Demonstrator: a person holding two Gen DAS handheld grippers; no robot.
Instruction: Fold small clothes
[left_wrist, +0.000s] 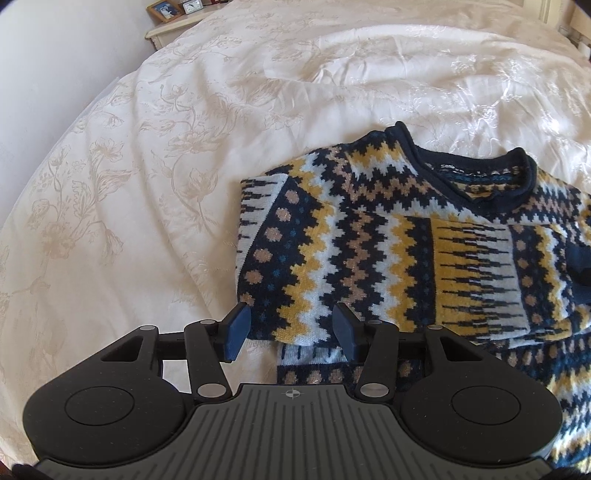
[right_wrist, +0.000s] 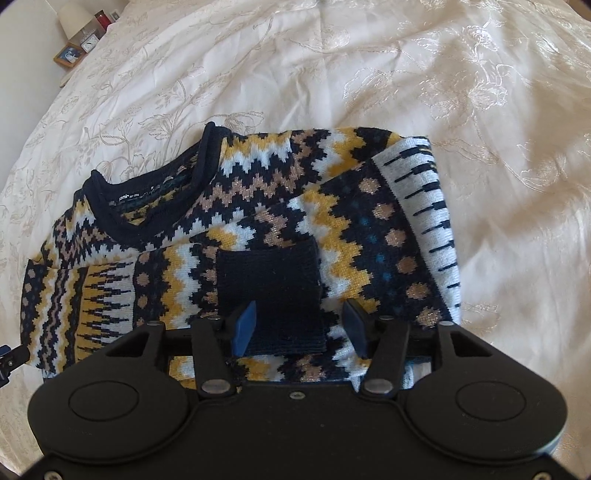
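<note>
- Left wrist view is showing the left gripper (left_wrist: 291, 328) hanging over the near left corner of a patterned knit sweater (left_wrist: 369, 236), its blue fingers (left_wrist: 236, 328) standing well apart with nothing between them but the sweater edge lying below.
- Sweater is lying on a cream floral bedspread (left_wrist: 147, 184), with both sleeves folded in across the chest and its navy neckline (left_wrist: 476, 184) pointing toward the far side of the bed.
- Zigzag bands of yellow, white, tan and navy are running across the knit.
- Right wrist view is showing the right gripper (right_wrist: 301, 328) hovering over the near edge of the sweater (right_wrist: 258, 206), its jaws spread wide and gripping nothing.
- A navy cuff (right_wrist: 269, 291) of one folded sleeve is lying flat on the sweater front, directly beneath the gap between the right fingers (right_wrist: 245, 326); whether they are touching it, I cannot tell.
- A framed picture (left_wrist: 165, 10) and a small clock (left_wrist: 192, 5) are sitting on a bedside table (left_wrist: 166, 33) at the far left corner.
</note>
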